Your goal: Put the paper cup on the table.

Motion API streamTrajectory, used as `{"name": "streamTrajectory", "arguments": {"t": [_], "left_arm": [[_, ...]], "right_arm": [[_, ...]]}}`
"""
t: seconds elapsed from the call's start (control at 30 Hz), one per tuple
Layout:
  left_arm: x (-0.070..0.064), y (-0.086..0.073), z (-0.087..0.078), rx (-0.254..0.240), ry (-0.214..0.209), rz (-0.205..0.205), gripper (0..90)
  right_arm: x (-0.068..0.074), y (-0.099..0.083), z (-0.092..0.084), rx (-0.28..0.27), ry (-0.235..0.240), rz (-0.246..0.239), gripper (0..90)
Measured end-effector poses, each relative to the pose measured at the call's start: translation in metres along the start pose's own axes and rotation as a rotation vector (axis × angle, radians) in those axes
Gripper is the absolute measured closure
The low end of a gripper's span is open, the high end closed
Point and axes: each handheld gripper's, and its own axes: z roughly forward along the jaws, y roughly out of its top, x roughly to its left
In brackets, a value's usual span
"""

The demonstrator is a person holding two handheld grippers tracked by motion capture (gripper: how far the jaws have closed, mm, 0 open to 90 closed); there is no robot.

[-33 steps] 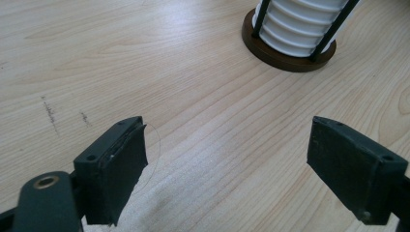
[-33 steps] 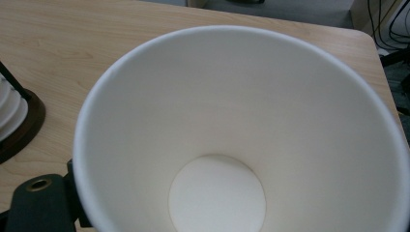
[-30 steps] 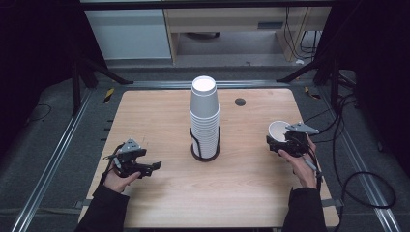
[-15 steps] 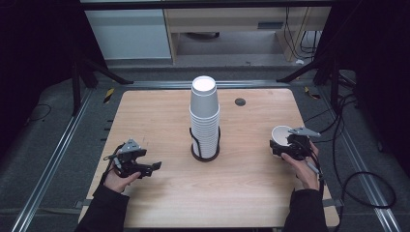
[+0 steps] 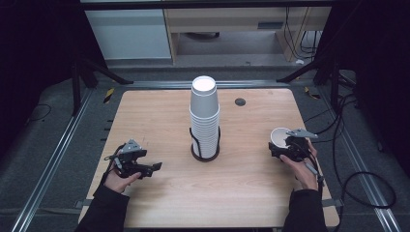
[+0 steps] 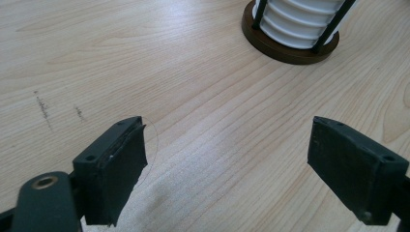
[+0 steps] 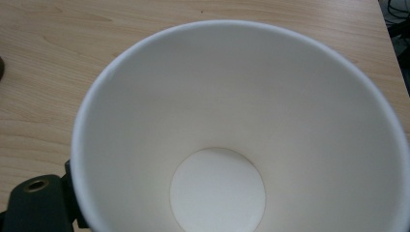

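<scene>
While our right gripper (image 5: 286, 146) is clamping an upright white cup (image 5: 279, 137) near the table's (image 5: 251, 193) right edge, our left gripper (image 5: 151, 168) is resting wide open and empty, left of the cup stack (image 5: 204, 116).

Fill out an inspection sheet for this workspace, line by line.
Surface: wooden table, bare, faint scuff marks near the left gripper.
Job's things: stack of white cups upside down in a round holder at the middle; one cup, mouth up, empty.
Clutter: small dark disc at the far edge.
Grippers: left gripper open, holding nothing; right gripper holds the single cup.
Cables: black cables on the floor at right.
Surroundings: metal rails, dark floor, cabinet behind.
</scene>
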Motion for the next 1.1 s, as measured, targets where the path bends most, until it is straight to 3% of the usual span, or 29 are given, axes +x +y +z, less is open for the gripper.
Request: {"name": "streamTrajectory", "arguments": {"t": [0.1,0.33,0.47,1.1], "left_arm": [[0.000,0.000,0.000,0.000,-0.001,0.003,13.2],[0.000,0.000,0.000,0.001,-0.001,0.002,13.1],[0.000,0.000,-0.001,-0.002,0.000,0.005,13.0],[0.006,-0.004,-0.002,0.031,0.032,-0.001,10.6]], "right_arm": [[0.000,-0.001,0.000,0.001,-0.016,-0.007,9.2],[0.002,-0.005,0.000,0.047,0.017,-0.008,3.7],[0.004,-0.007,-0.004,0.067,0.006,-0.015,2.8],[0.014,-0.043,-0.042,0.101,0.008,0.003,1.5]]}}
